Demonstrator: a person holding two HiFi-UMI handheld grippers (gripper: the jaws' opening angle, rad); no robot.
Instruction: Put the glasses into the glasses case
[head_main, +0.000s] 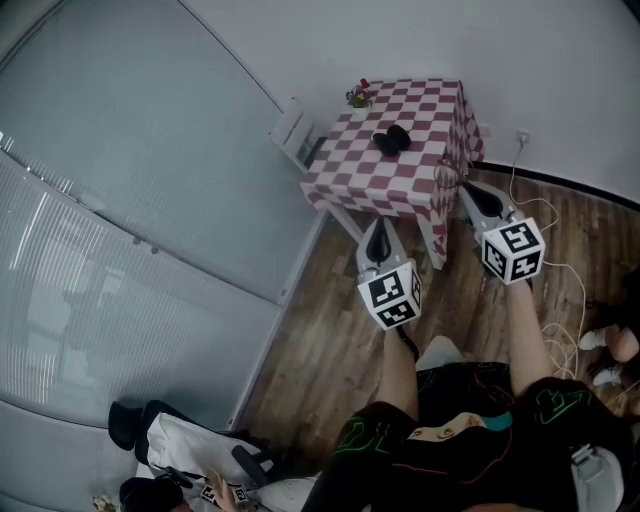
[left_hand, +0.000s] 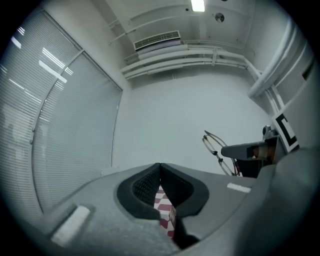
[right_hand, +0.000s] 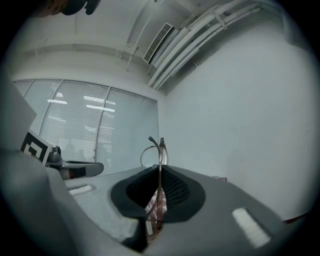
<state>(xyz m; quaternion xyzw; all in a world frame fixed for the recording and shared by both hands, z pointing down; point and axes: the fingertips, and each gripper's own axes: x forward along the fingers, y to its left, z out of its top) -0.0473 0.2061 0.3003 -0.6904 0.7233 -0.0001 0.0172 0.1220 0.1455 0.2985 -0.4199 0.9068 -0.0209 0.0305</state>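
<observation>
Our right gripper pinches the glasses by their thin wire frame — light, springy, easily bent, we judge — while our left gripper sits closed, empty.

Two grippers, one glasses, one case

The lower half of the glasses is hidden between the pads of the right gripper. On the far table, the dark object is too small to tell whether it is a case, open or closed.
</observation>
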